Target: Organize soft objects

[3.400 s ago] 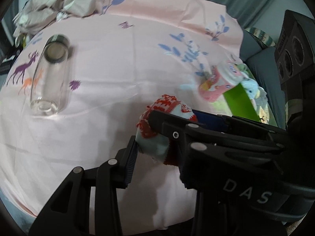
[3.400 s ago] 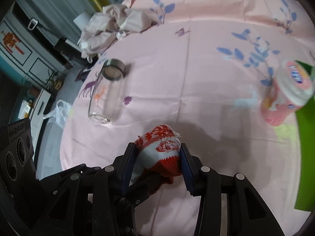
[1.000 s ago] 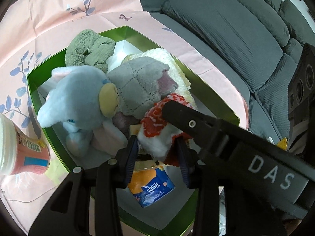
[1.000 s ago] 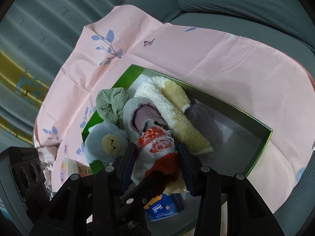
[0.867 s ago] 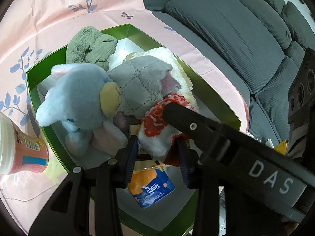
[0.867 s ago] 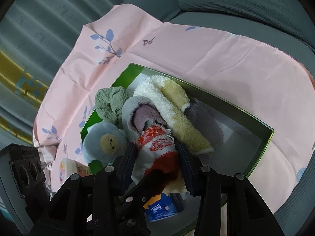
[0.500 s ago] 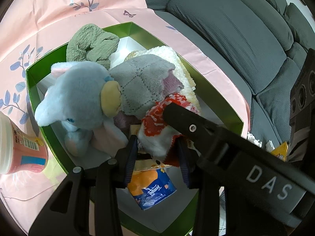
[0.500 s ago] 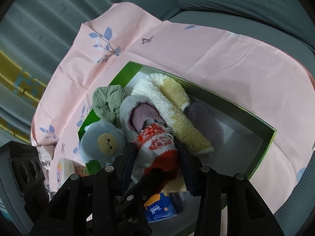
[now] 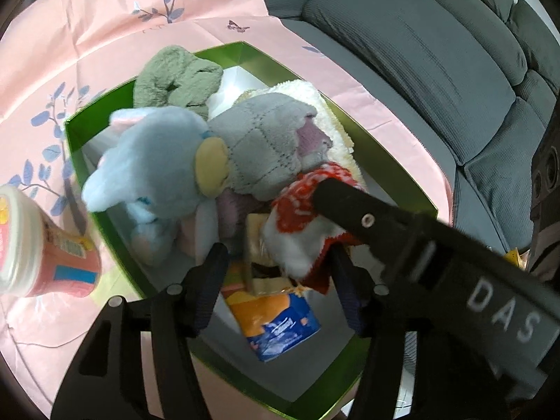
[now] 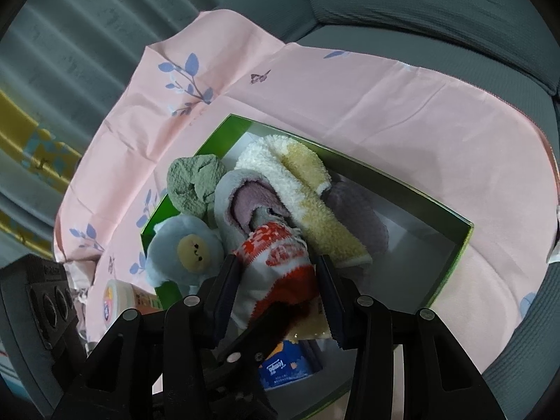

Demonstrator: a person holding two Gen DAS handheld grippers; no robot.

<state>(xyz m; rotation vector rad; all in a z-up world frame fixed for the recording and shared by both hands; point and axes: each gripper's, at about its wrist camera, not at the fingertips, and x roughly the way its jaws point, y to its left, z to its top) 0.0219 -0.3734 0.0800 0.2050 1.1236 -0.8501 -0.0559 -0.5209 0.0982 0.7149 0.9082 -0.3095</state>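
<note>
A red and white knitted sock (image 9: 297, 231) (image 10: 276, 262) hangs over the green box (image 9: 385, 161) (image 10: 451, 255). My right gripper (image 10: 276, 294) is shut on the sock, a pad on each side. My left gripper (image 9: 280, 276) has spread its fingers; its pads stand apart from the sock. The right gripper's finger (image 9: 402, 231) crosses the left wrist view. In the box lie a blue flower plush (image 9: 157, 175) (image 10: 185, 248), a grey quilted cloth (image 9: 262, 150), a green cloth (image 9: 175, 77) (image 10: 192, 182), a cream and yellow fluffy towel (image 10: 301, 192) and a tissue pack (image 9: 276, 318) (image 10: 283, 367).
The box sits on a pink floral sheet (image 9: 105, 35) (image 10: 385, 105) over a grey sofa (image 9: 437, 52). A pink and white cup (image 9: 38, 252) (image 10: 122, 297) stands on the sheet by the box's left side. A purple soft item (image 10: 360, 217) lies in the box beside the towel.
Both grippers carried the sock from the sheet to above the box. In the last half second the left gripper opened and let go of the sock; the right gripper still holds it.
</note>
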